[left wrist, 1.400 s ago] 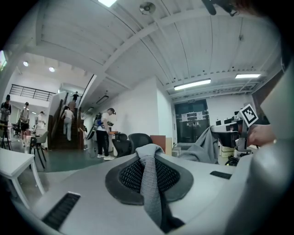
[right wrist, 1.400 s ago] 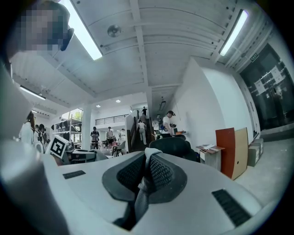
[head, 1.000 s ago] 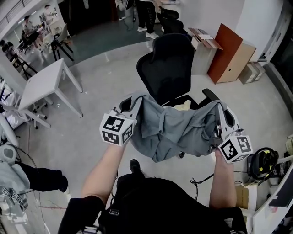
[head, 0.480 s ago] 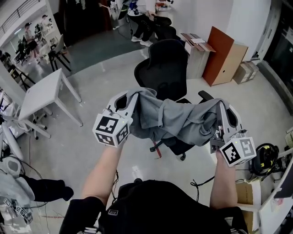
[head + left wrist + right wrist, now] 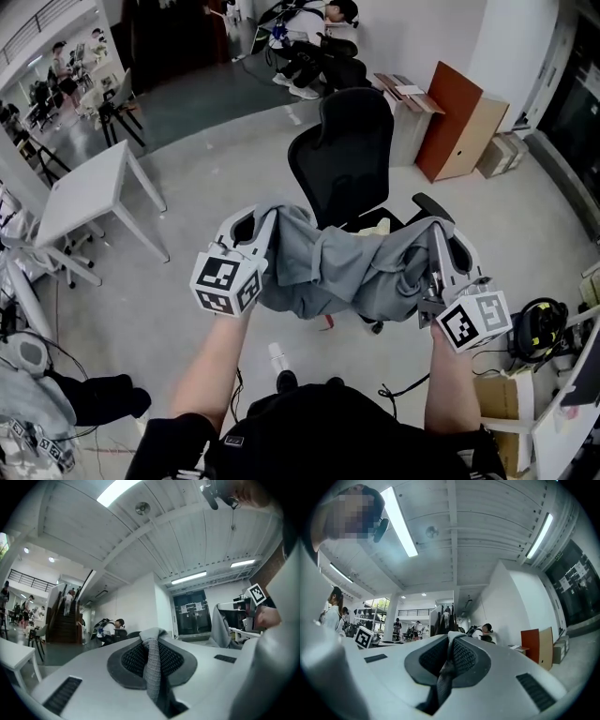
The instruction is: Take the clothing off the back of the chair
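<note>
A grey garment (image 5: pixel 342 272) hangs bunched between my two grippers, in front of the black office chair (image 5: pixel 345 150) and clear of its backrest. My left gripper (image 5: pixel 270 220) is shut on the garment's left end. In the left gripper view (image 5: pixel 150 641) a strip of grey cloth (image 5: pixel 151 667) is pinched between its jaws. My right gripper (image 5: pixel 437 234) is shut on the right end. The right gripper view (image 5: pixel 451 643) shows a fold of the cloth (image 5: pixel 446 670) clamped the same way. The chair seat is mostly hidden behind the garment.
A white table (image 5: pixel 89 187) stands at the left. Brown boards and cardboard boxes (image 5: pixel 459 122) lean against the wall at the back right. A yellow-and-black device (image 5: pixel 539 328) and cables lie on the floor at the right. A person sits at the far back (image 5: pixel 314 19).
Both grippers have risen a little with the garment still stretched between them. It now hangs higher in front of the chair, and both grips are unchanged.
</note>
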Available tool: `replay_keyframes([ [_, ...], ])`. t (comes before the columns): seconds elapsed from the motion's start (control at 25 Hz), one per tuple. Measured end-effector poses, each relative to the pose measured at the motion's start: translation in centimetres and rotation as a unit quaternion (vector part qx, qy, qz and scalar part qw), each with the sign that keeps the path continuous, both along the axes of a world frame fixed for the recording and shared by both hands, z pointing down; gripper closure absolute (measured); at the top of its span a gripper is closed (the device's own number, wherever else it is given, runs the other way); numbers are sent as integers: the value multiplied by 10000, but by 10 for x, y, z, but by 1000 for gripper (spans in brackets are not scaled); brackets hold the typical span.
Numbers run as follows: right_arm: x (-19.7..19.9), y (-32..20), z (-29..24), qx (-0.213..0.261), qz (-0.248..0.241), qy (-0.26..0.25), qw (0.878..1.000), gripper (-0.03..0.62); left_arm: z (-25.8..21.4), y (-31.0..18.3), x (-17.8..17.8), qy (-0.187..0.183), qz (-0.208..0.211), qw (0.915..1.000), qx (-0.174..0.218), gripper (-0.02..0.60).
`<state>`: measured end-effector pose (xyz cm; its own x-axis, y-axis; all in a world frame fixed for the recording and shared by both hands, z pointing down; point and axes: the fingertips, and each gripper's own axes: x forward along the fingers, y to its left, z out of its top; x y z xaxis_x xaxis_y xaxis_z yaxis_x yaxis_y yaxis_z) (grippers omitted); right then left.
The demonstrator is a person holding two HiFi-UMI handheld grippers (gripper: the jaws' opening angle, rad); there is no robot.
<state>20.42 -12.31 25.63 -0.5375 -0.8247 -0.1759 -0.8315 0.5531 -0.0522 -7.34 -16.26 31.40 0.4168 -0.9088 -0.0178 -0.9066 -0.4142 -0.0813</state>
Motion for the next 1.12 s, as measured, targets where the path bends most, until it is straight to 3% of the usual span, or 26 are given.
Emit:
replay_keyframes([
  [0.4, -43, 8, 59, -644, -357, 238, 9970, 576, 40, 14, -24, 24, -291, 9991, -315, 555],
  [1.12, -21, -3, 28, -258, -69, 190, 9995, 577, 6, 8, -27, -27, -158, 9999, -60, 555],
])
